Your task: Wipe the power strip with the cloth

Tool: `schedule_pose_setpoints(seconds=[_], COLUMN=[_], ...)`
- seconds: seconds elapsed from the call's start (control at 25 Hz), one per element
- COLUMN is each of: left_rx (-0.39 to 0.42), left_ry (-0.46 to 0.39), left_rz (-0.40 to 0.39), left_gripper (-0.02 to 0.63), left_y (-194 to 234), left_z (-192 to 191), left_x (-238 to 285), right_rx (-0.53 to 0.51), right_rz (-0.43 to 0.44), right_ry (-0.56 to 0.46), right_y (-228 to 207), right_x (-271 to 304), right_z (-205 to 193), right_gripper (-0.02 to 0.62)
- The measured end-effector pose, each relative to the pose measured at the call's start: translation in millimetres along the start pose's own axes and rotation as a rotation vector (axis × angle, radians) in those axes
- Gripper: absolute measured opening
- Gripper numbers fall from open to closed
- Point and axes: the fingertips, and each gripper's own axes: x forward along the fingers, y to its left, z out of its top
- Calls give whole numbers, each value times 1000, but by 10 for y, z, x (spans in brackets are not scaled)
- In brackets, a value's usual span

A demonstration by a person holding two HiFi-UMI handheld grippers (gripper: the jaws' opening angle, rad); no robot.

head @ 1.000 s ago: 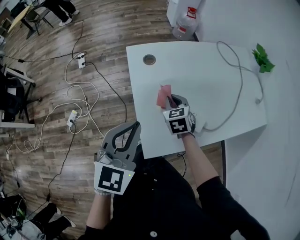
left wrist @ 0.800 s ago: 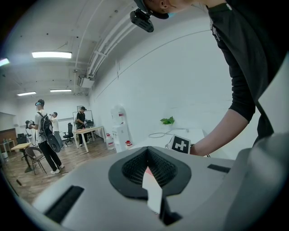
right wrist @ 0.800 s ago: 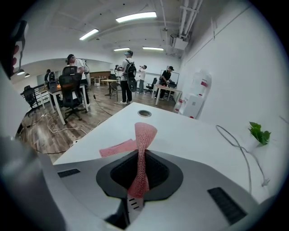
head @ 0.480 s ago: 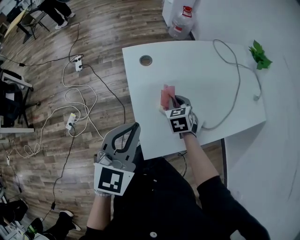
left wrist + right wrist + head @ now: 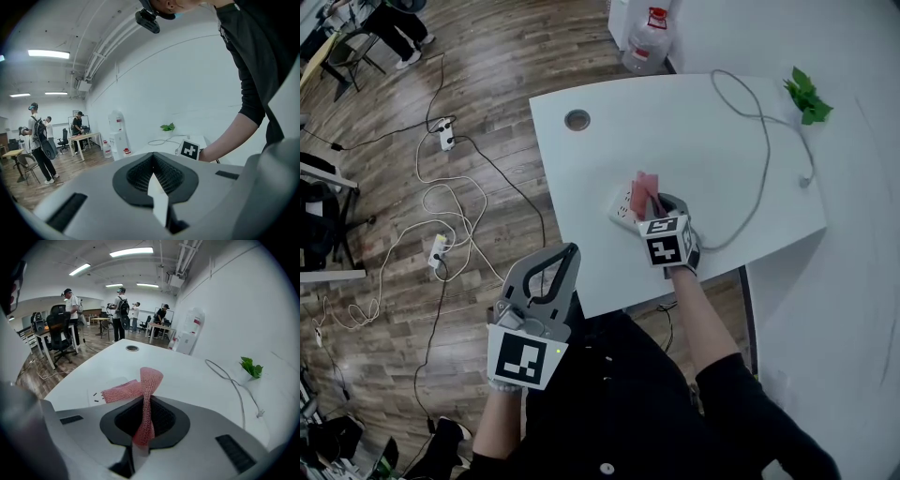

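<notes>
My right gripper (image 5: 654,200) is shut on a pink knitted cloth (image 5: 645,190) over the white table (image 5: 712,159). In the right gripper view the cloth (image 5: 143,394) runs up from the closed jaws and drapes over the white power strip (image 5: 108,391). One end of the power strip (image 5: 623,206) shows left of the cloth in the head view. Its grey cable (image 5: 761,141) loops toward the table's far right. My left gripper (image 5: 546,284) is held off the table near the person's body, jaws shut with nothing between them.
A green plant sprig (image 5: 805,97) lies at the table's far right corner and a round cable hole (image 5: 577,119) at its far left. Cables and power strips (image 5: 442,246) trail on the wooden floor. A water dispenser (image 5: 645,42) stands beyond the table. People stand in the background (image 5: 119,312).
The right gripper with the cloth has slid right and slightly nearer along the power strip, uncovering its left end. The left gripper has stayed put.
</notes>
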Motion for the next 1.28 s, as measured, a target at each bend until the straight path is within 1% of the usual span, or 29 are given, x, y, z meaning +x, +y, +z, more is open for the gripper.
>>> schedule_pose_setpoints(seconds=[0.32, 0.84, 1.12, 1.28], left_rx=[12, 26, 32, 34], left_ry=[-14, -36, -43, -42], left_rz=[-62, -158, -194, -204], left_gripper=[14, 14, 14, 12], left_y=[-109, -316, -402, -416], left_z=[50, 174, 219, 224], left_x=[75, 276, 345, 355], right_rx=[27, 117, 170, 182], right_rz=[-56, -158, -209, -232], right_ry=[31, 82, 109, 113], right_y=[-188, -593, -770, -819], right_x=[-162, -491, -655, -717], right_z=[-238, -699, -926, -989], right_gripper=[51, 49, 49, 51])
